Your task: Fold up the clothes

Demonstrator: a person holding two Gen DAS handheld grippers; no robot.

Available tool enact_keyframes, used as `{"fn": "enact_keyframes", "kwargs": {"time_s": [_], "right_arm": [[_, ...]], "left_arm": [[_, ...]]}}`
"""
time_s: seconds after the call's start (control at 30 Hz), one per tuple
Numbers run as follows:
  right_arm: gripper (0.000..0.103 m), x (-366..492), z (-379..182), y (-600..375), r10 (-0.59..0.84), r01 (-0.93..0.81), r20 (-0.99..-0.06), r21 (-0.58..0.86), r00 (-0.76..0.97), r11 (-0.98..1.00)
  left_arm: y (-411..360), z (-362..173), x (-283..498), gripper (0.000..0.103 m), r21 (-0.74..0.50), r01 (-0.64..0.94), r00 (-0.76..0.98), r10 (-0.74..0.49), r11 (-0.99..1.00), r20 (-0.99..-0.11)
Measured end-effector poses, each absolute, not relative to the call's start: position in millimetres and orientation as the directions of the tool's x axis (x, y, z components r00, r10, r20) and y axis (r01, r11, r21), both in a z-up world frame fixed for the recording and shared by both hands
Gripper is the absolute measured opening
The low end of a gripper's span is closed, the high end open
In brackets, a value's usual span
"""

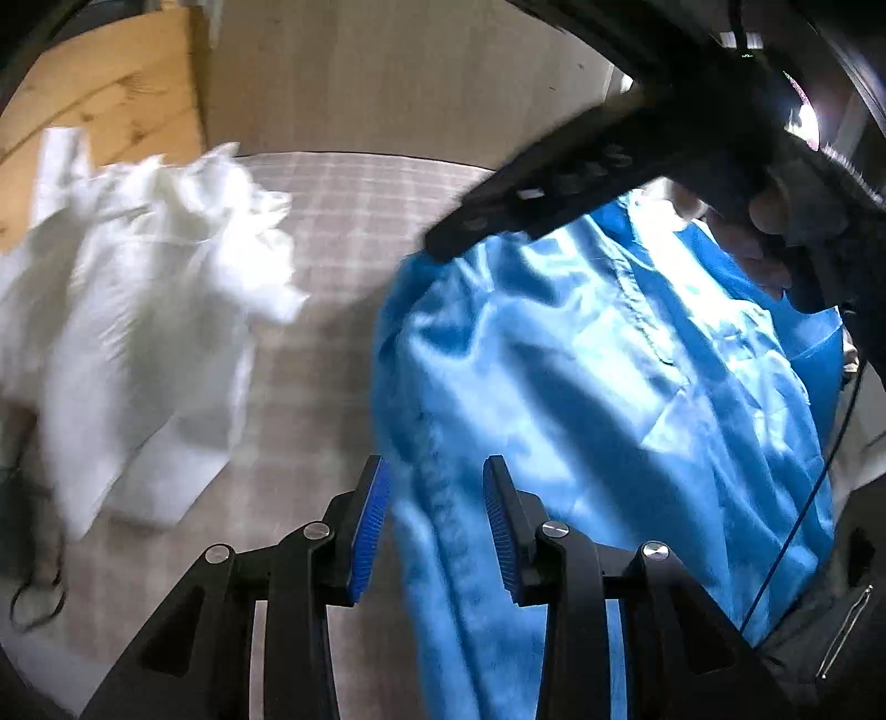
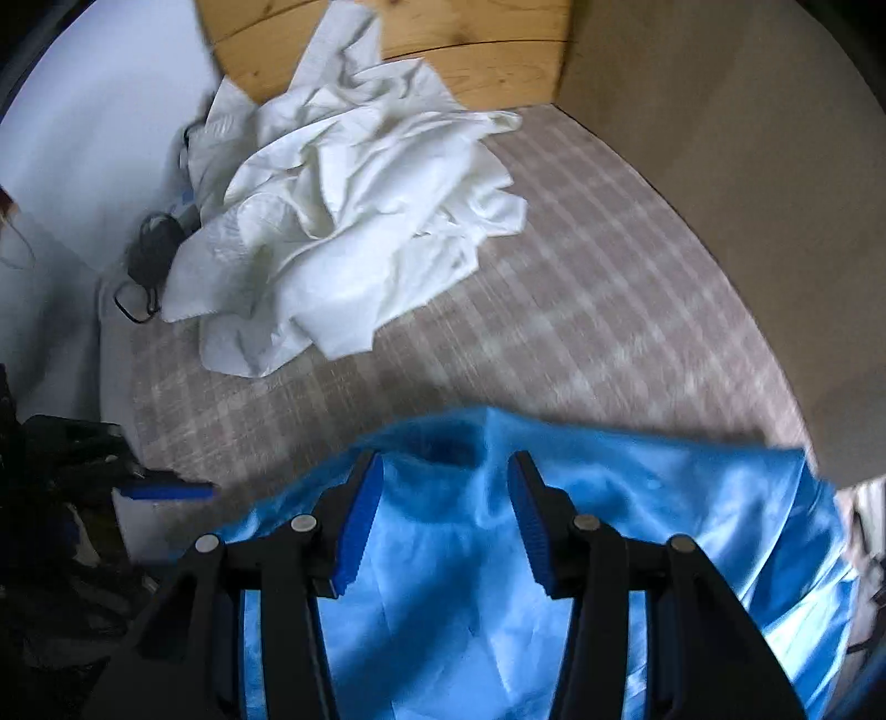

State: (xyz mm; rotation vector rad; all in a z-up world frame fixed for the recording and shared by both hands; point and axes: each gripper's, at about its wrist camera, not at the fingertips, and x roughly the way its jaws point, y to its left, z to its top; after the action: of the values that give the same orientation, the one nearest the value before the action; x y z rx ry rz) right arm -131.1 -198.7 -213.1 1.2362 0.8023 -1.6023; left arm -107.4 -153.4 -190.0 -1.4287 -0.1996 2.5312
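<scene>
A shiny blue garment [image 1: 598, 376] lies crumpled on the checked bed cover; it also shows in the right wrist view [image 2: 498, 554]. My left gripper [image 1: 436, 471] is open, its blue pads on either side of the garment's left edge, not closed on it. My right gripper [image 2: 446, 462] is open just above the blue cloth near its far edge. The right gripper's black body [image 1: 581, 177] with the hand on it shows blurred in the left wrist view, above the garment. A pile of white clothes [image 2: 354, 221] lies farther back; it also shows in the left wrist view [image 1: 144, 310].
The checked bed cover [image 2: 581, 310] stretches between the two garments. A wooden headboard [image 2: 443, 44] and beige wall [image 2: 720, 166] border it. A black cable and small device [image 2: 149, 260] lie beside the white pile. Dark items [image 2: 61, 526] sit at the left.
</scene>
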Motion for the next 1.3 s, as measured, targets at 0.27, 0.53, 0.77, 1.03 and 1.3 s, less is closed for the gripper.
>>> {"fn": "enact_keyframes", "kwargs": {"time_s": [0.27, 0.53, 0.77, 1.03, 1.3], "right_arm": [[0.046, -141, -241, -222, -0.174, 0.932, -0.984, 0.104, 0.044, -0.348], [0.041, -154, -243, -216, -0.130, 0.917, -0.989, 0.110, 0.064, -0.383], [0.041, -162, -228, -211, -0.158, 0.909, -0.985, 0.122, 0.063, -0.398], [0.042, -147, -218, -215, -0.090, 0.949, -0.995, 0.066, 0.040, -0.308], [0.046, -133, -249, -217, 0.053, 0.976, -0.997, -0.069, -0.059, -0.208]], "left_arm": [[-152, -222, -130, 0.033, -0.328, -0.118, -0.507, 0.341, -0.937, -0.792], [-163, -227, -150, 0.033, -0.347, -0.101, -0.531, 0.346, -0.932, -0.774], [-160, -219, -153, 0.002, -0.402, -0.152, -0.514, 0.419, -0.903, -0.749], [-156, -202, -146, 0.002, -0.472, -0.194, -0.533, 0.496, -0.860, -0.685], [-145, -198, -146, 0.002, -0.504, -0.219, -0.546, 0.532, -0.836, -0.647]]}}
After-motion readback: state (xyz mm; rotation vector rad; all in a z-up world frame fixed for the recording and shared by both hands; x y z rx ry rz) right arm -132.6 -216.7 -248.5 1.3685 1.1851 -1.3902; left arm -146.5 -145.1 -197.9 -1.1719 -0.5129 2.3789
